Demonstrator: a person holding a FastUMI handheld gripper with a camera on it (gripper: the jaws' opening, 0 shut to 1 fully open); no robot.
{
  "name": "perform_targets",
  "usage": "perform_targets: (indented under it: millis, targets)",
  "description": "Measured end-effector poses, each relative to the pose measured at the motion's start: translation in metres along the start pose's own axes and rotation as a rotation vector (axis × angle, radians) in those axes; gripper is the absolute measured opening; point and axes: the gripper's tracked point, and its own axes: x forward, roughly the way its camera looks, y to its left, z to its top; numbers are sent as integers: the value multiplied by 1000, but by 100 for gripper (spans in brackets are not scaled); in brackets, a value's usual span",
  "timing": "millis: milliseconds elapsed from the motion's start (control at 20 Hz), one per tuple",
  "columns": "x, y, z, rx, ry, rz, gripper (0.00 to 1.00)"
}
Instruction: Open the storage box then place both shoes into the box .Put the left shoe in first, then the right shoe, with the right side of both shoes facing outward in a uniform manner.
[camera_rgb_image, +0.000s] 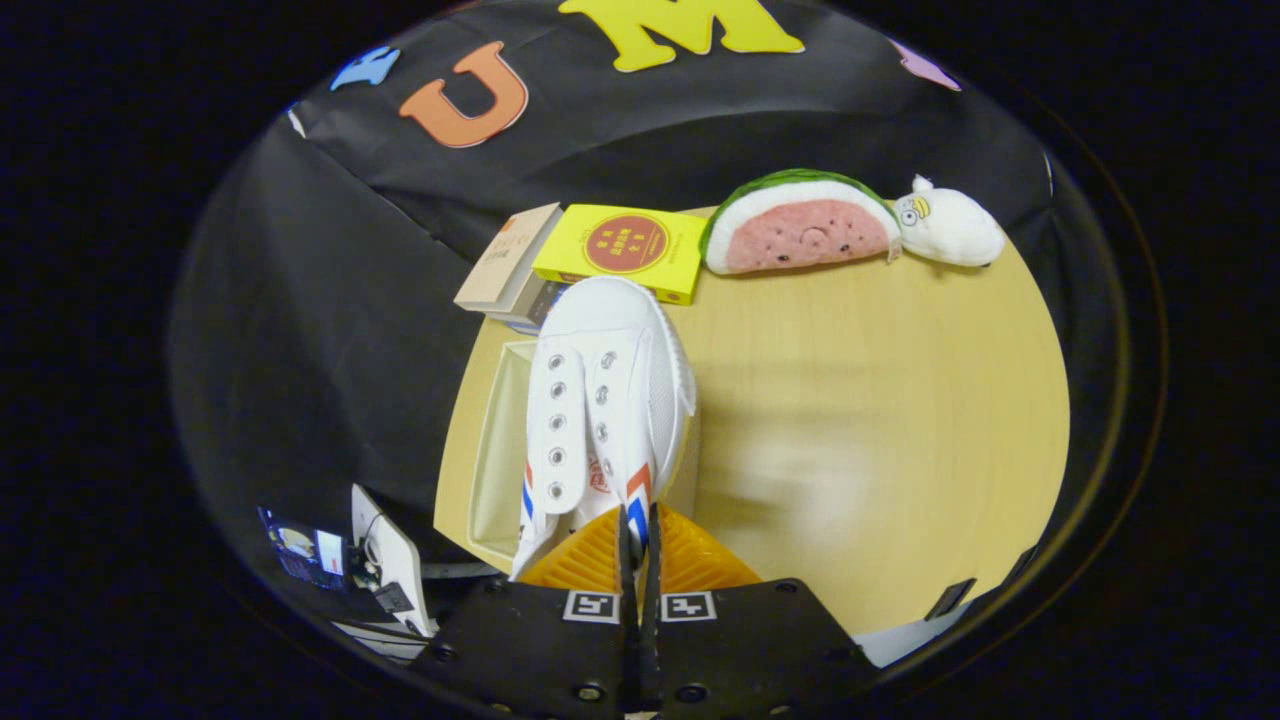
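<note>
The gripper (637, 530) sits nearest, its two fingers drawn almost together with only a thin slit between them, pinching the rear edge of a white shoe (605, 400). The shoe hangs heel toward the fingers and toe pointing straight away, so its long axis runs directly ahead of the gripper. It is a canvas sneaker with a rounded toe cap, two rows of metal eyelets with no laces visible, and red and blue stripes on its sides near the heel.

The shoe hangs over an open storage box (495, 450), a pale rectangular box with thin walls, resting on the near left corner of a light wooden table (880, 420) with a smooth surface. Whether the sole touches the box cannot be told.

Beyond the toe lie a flat yellow book (622, 250) and, just beside it, a tan book (505, 260). Farther along the table's back edge rest a plush watermelon slice (800, 225) and a small white plush toy (950, 230), touching.
</note>
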Motion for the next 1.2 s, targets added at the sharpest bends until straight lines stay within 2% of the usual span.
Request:
perform_targets:
  millis: [250, 700, 1000, 1150, 1200]
  targets:
    - [44, 27, -6, 2, 6, -70, 0]
    - [95, 11, -12, -28, -49, -314, 0]
    - [111, 8, -15, 2, -115, -374, 1]
    - [109, 12, -12, -17, -173, -384, 17]
    - [102, 9, -5, -32, -207, -411, 15]
